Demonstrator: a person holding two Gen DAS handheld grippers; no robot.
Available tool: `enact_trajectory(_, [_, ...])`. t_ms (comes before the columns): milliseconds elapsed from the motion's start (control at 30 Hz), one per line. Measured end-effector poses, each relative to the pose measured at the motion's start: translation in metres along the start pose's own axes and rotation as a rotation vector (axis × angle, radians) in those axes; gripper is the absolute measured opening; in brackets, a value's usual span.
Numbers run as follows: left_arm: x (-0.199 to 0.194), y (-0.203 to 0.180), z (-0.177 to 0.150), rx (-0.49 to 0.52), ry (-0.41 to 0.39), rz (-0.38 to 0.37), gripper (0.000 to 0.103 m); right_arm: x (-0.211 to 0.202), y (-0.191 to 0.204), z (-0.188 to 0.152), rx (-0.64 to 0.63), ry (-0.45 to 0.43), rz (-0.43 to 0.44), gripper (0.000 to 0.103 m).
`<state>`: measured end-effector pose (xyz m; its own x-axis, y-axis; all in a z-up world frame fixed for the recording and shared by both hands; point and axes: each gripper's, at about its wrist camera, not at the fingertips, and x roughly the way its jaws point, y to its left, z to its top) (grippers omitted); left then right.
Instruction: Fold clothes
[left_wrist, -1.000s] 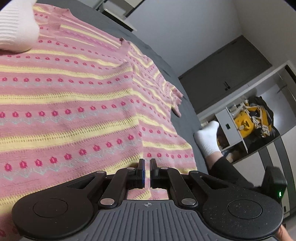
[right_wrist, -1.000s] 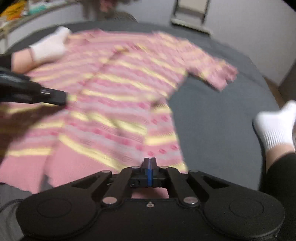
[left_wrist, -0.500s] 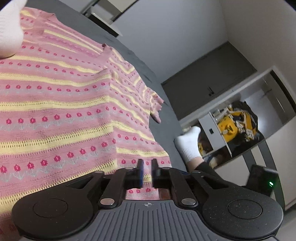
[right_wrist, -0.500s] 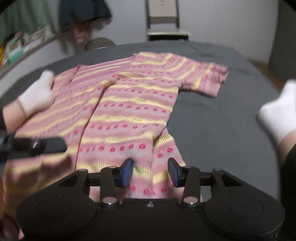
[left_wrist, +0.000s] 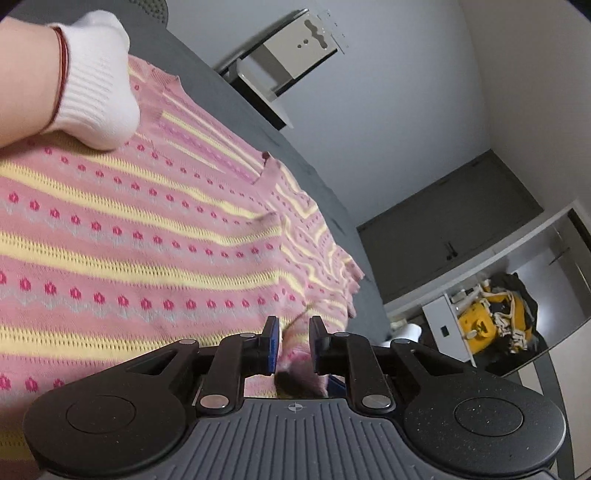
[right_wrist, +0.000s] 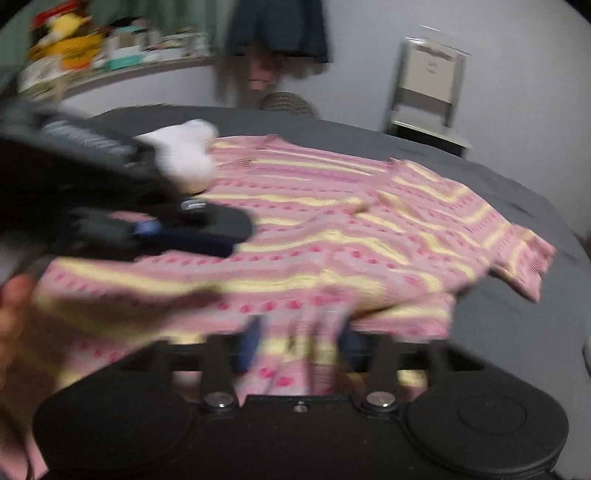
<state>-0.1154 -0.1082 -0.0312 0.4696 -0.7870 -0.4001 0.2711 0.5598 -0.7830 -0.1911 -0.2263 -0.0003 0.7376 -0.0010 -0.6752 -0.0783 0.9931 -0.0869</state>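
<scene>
A pink knit sweater (left_wrist: 147, 240) with yellow stripes and red dots lies spread on a dark grey bed (left_wrist: 317, 177). My left gripper (left_wrist: 292, 345) is open at its near edge, with a bunched fold of the knit between the blue pads. In the blurred right wrist view the sweater (right_wrist: 351, 229) has its hem lifted, and my right gripper (right_wrist: 301, 343) is wide open with the hem lying between its fingers. The left gripper's black body (right_wrist: 155, 229) hovers over the sweater's left side.
A foot in a white sock (left_wrist: 96, 99) rests on the sweater's far part, also visible as the white sock (right_wrist: 184, 158). A chair (right_wrist: 424, 85) stands behind the bed. A shelf with a yellow bag (left_wrist: 495, 317) is at the right. A hand (right_wrist: 14, 314) shows at the left edge.
Both grippers went from shut to open. The right one opened wide and moved in so the hem lies between its fingers. The left one tilted up, with a fold now between its pads.
</scene>
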Motion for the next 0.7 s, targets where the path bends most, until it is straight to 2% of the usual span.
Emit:
enact_trajectory(100, [0.007, -0.01, -0.001, 0.031, 0.032, -0.014, 0.015, -0.03, -0.021, 0.006, -0.003, 0.003, 0.046, 0.059])
enact_trajectory(167, [0.013, -0.021, -0.003, 0.073, 0.069, -0.033, 0.015, -0.048, -0.065, 0.01, 0.121, 0.002, 0.077, 0.06])
enact_trajectory(267, [0.024, -0.043, -0.015, 0.155, 0.13, -0.091, 0.015, -0.048, -0.157, 0.01, 0.394, 0.035, 0.094, 0.059])
enact_trajectory(300, [0.029, -0.052, -0.021, 0.183, 0.154, -0.119, 0.016, -0.037, -0.187, 0.009, 0.487, 0.056, 0.098, 0.057])
enact_trajectory(400, [0.044, -0.077, -0.044, 0.264, 0.231, -0.176, 0.016, 0.007, -0.275, 0.001, 0.761, 0.116, 0.115, 0.039])
enact_trajectory(467, [0.055, -0.093, -0.063, 0.332, 0.291, -0.179, 0.016, 0.039, -0.316, -0.011, 0.918, 0.127, 0.147, 0.033])
enact_trajectory(533, [0.066, -0.107, -0.08, 0.4, 0.349, -0.15, 0.016, 0.068, -0.343, -0.023, 1.079, 0.126, 0.205, 0.033])
enact_trajectory(600, [0.072, -0.115, -0.092, 0.442, 0.367, -0.123, 0.016, 0.089, -0.354, -0.029, 1.17, 0.11, 0.26, 0.033])
enact_trajectory(700, [0.078, -0.125, -0.101, 0.516, 0.339, -0.08, 0.016, 0.111, -0.351, -0.024, 1.143, 0.138, 0.274, 0.033])
